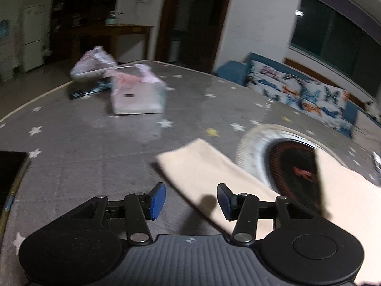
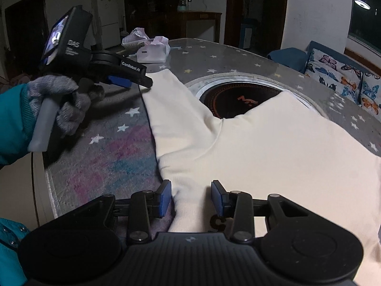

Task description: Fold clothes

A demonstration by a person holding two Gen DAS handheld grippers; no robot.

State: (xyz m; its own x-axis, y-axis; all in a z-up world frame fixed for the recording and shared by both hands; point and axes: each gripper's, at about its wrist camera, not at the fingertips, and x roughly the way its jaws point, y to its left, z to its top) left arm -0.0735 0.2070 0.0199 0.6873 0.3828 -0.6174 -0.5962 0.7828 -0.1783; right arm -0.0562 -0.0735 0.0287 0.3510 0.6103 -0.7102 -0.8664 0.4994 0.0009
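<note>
Jaws of both grippers gape over cream garment [image 2: 250, 147]

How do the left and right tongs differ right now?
The left tongs stand wider apart, alongside the cream garment, mostly over bare tablecloth. The right tongs stand narrower, at the garment's near edge, cloth filling the gap. Both are black with blue pads, tilted downward.
</note>
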